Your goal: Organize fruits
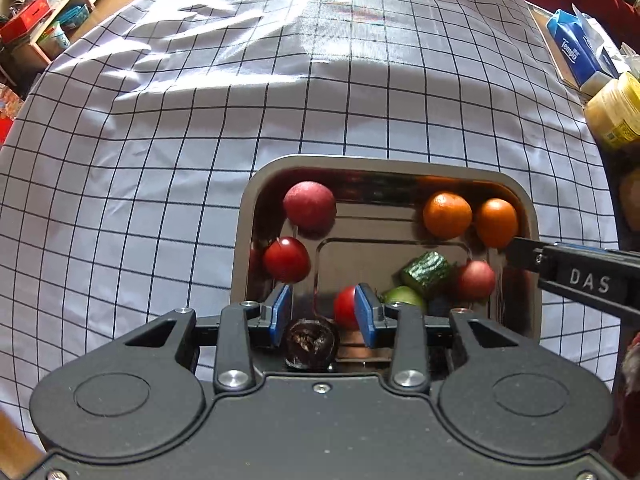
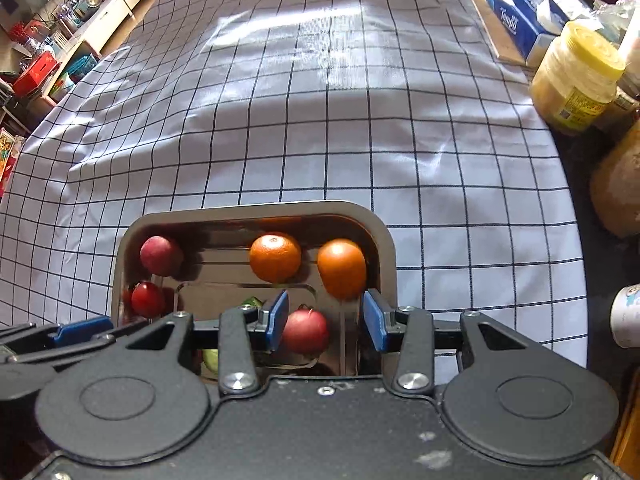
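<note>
Two grippers over the fruit tray

Both hover above the metal tray (image 1: 244, 216) on the checked cloth (image 1: 160, 120). Left gripper (image 1: 322, 314) gapes, empty, over a dark fruit (image 1: 312, 344). Right gripper (image 2: 325, 320) spreads wide, empty, flanking a red fruit (image 2: 306, 330) beside two oranges (image 2: 275, 257).

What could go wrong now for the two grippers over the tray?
1. Both grippers work in one small tray: the right gripper reaches in beside the left gripper, so they may collide.
2. The fruits are round; a nudge may roll the orange or the red fruit out of the open fingers.
</note>
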Demonstrator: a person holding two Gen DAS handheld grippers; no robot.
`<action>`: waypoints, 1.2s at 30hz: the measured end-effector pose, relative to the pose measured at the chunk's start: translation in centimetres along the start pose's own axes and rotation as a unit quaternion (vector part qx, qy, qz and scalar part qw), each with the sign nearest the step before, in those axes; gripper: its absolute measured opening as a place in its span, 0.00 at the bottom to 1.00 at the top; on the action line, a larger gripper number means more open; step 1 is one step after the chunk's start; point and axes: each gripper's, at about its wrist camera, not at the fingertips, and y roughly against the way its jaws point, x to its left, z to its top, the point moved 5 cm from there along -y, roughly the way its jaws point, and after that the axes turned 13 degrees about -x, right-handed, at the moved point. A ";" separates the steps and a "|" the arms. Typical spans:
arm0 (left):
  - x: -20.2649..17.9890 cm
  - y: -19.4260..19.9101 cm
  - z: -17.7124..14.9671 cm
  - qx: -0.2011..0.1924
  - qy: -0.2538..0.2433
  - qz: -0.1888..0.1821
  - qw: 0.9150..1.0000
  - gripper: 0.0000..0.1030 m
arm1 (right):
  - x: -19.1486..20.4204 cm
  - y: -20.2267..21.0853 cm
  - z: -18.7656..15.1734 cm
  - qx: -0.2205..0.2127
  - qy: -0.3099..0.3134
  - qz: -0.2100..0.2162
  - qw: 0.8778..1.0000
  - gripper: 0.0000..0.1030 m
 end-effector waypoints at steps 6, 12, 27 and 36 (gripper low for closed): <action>0.3 1.5 -1.0 -0.010 0.001 0.001 1.000 0.45 | 0.0 2.0 -0.8 -0.009 0.004 0.000 1.000 0.43; 0.8 3.1 -2.5 -0.017 0.002 0.006 1.000 0.45 | 0.1 4.0 -2.9 -0.012 0.013 -0.001 1.000 0.43; 0.8 5.7 -6.6 -0.019 -0.018 0.018 0.999 0.45 | 0.7 8.6 -8.1 -0.020 0.027 0.004 0.999 0.43; 1.1 6.0 -8.1 -0.019 -0.030 0.019 0.999 0.45 | 0.8 9.1 -9.8 -0.020 0.035 0.004 0.999 0.43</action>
